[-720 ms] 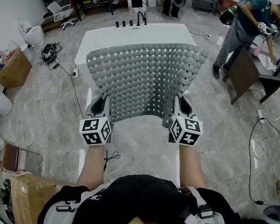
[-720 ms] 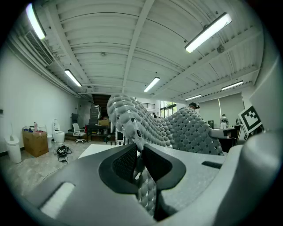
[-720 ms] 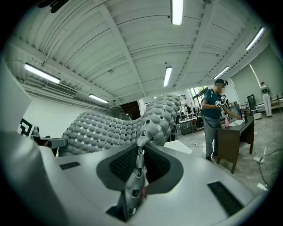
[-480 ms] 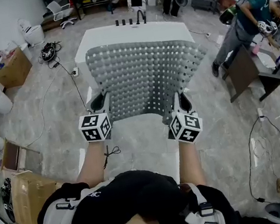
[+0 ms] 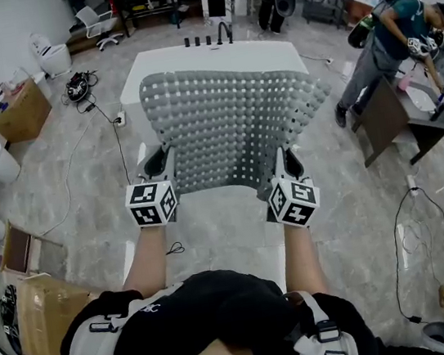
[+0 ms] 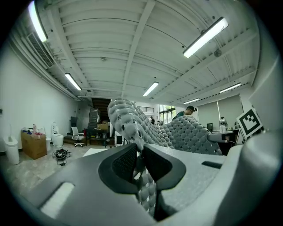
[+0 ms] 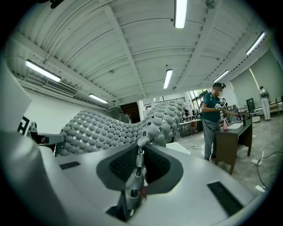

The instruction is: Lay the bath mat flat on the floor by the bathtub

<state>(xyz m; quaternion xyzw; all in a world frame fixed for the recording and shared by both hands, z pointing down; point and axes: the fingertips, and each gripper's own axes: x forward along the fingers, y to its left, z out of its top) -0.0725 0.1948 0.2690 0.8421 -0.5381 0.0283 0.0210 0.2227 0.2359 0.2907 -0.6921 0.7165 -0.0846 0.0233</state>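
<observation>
Currently held: the bath mat [image 5: 230, 122], a grey studded sheet, is gripped at its near edge by both claws.
Left claw [image 5: 159, 164]: the jaws are narrow and pinched on the mat's near left corner. The left gripper view shows the sheet pressed between the pads.
Right claw [image 5: 288, 163]: the jaws are narrow and pinched on the near right corner in the same way.
Mat location: it is in the air, ahead of both claws and stretched between them, above the white bathtub [image 5: 212, 54]. No part appears to touch the floor [image 5: 80, 169].
Mat attitude: it is not flat. It bulges upward just ahead of the claws, and the far right corner flares out beyond the right claw.
Long axis: it runs away from the claws toward the taps [image 5: 221, 30], roughly in line with the tub. The short edge spans claw to claw.
Done: the mat is lifted and opened out.
Remaining, as judged: carry it beside the tub, lower it to the floor, release it flat.
</observation>
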